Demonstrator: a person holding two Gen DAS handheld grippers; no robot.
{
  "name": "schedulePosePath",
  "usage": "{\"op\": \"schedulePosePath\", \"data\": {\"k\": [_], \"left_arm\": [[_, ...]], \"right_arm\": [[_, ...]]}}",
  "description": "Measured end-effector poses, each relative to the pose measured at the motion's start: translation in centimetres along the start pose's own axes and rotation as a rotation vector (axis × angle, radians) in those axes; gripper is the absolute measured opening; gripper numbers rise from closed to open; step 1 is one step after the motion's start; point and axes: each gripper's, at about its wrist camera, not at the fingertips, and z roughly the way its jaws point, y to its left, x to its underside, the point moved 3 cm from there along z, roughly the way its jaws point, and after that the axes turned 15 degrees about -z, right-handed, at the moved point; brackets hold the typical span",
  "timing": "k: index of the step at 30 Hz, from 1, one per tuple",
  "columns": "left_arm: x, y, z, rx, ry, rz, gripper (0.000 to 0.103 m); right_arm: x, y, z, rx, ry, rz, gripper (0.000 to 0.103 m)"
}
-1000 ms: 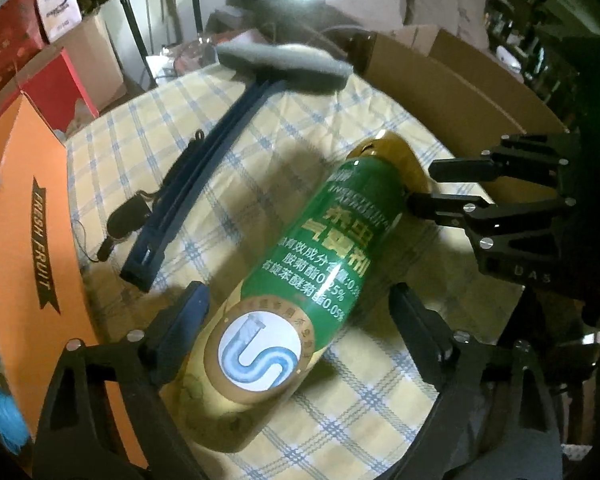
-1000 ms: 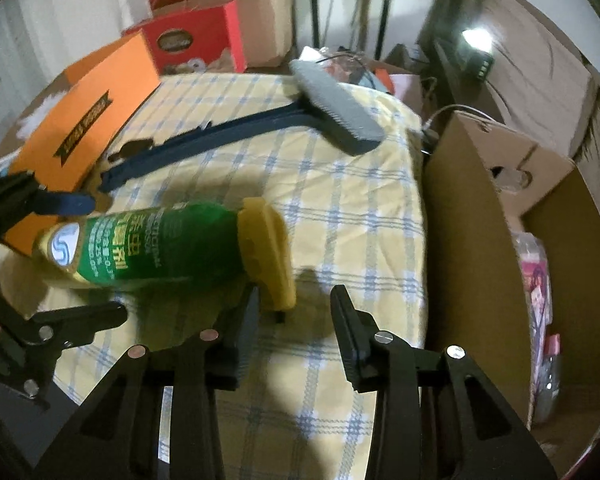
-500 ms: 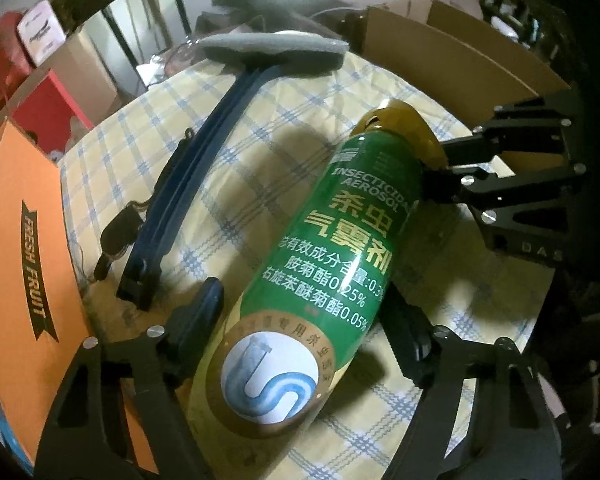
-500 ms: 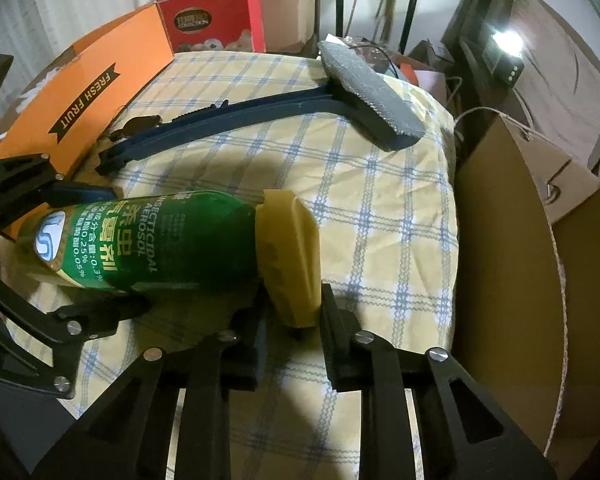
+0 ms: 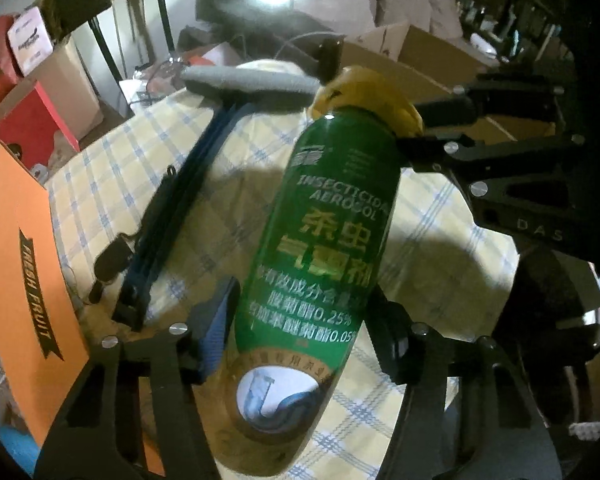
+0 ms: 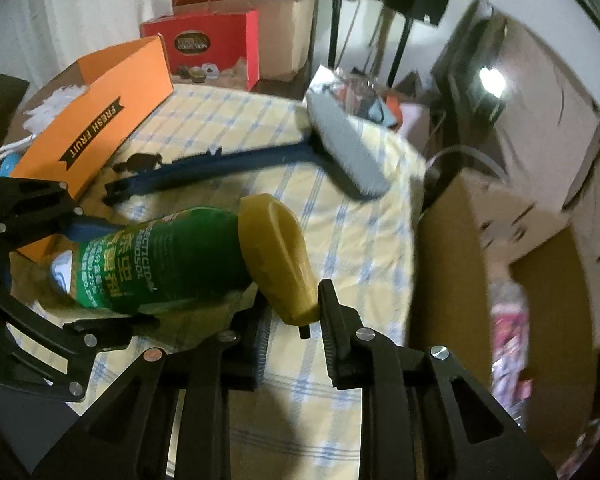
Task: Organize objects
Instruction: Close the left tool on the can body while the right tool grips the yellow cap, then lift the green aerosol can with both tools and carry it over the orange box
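A green insecticide aerosol can (image 5: 324, 248) with a yellow cap (image 5: 368, 100) is lifted off the checked tablecloth (image 5: 120, 184). My left gripper (image 5: 300, 332) is shut on the can's lower body. My right gripper (image 6: 292, 320) is shut on the yellow cap (image 6: 276, 256); it also shows in the left wrist view (image 5: 444, 128). The can (image 6: 160, 264) tilts with its cap end raised. My left gripper shows at the left of the right wrist view (image 6: 72, 276).
A dark blue long-handled brush (image 6: 260, 160) with a grey head (image 6: 344, 152) lies across the table. An orange "FRESH FRUIT" box (image 6: 92, 132) stands at the left. An open cardboard box (image 6: 500, 280) stands at the table's right edge. Red boxes (image 6: 216, 44) sit behind.
My left gripper closed on the can's body and my right gripper closed on the cap. Together they raised the can off the cloth and tilted its cap end up.
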Motion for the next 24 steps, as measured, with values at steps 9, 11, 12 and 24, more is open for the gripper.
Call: {"op": "schedulePosePath", "data": {"k": [9, 11, 12, 24], "left_arm": [[-1.8, 0.2, -3.1, 0.043, -0.039, -0.056, 0.051], [-2.1, 0.6, -3.5, 0.036, -0.052, -0.073, 0.05], [-2.1, 0.8, -3.7, 0.035, -0.057, -0.081, 0.05], [-0.8, 2.9, -4.8, 0.097, -0.179, -0.167, 0.05]], "right_arm": [[-5.1, 0.9, -4.6, 0.131, -0.018, -0.21, 0.026], [-6.3, 1.5, -5.2, 0.166, -0.014, -0.269, 0.026], [-6.8, 1.8, -5.4, 0.183, -0.013, -0.293, 0.026], [-6.6, 3.0, -6.7, 0.233, -0.12, -0.274, 0.066]]}}
